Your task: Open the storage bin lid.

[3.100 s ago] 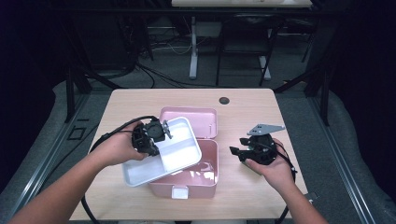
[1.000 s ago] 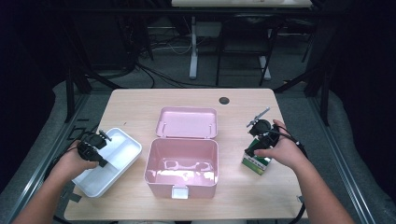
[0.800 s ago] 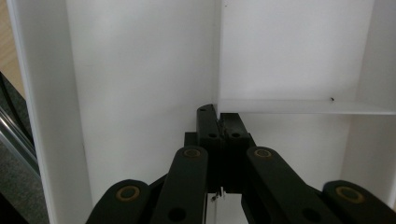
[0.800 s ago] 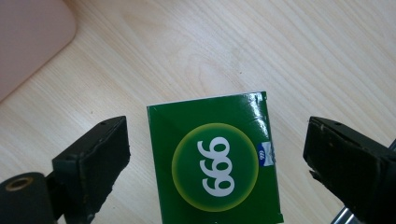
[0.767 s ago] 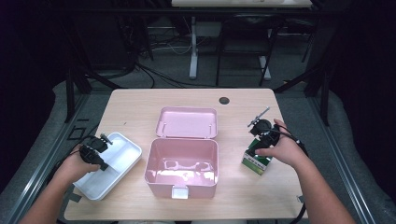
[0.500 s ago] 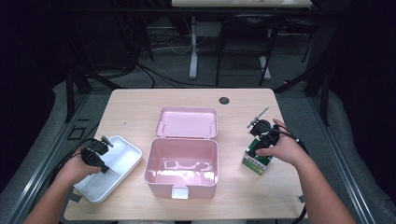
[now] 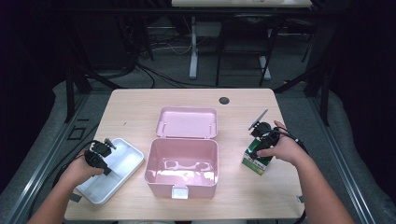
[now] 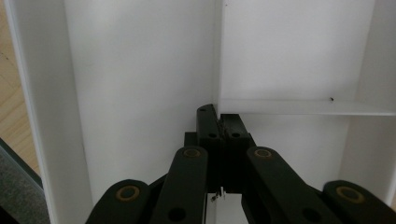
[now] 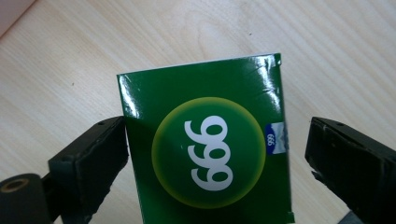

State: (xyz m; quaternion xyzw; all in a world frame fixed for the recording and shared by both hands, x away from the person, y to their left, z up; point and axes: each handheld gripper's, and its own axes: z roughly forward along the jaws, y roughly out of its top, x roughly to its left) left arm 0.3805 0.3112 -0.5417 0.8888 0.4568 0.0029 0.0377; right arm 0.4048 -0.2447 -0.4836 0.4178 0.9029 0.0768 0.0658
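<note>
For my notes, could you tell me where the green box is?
In the high view the green box stands on the table's right side, right of the pink case, between the right gripper's jaws.

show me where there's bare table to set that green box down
Free: the far strip between the pink lid and the table edge, and the near right corner beyond the green box. Crowded: white tray and pink box at near left.

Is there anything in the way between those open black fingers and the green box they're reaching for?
Nothing visible. The right gripper has its fingers on either side of the green box, which stands on the table. A small gap shows at the right finger; the left seems at its edge.
</note>
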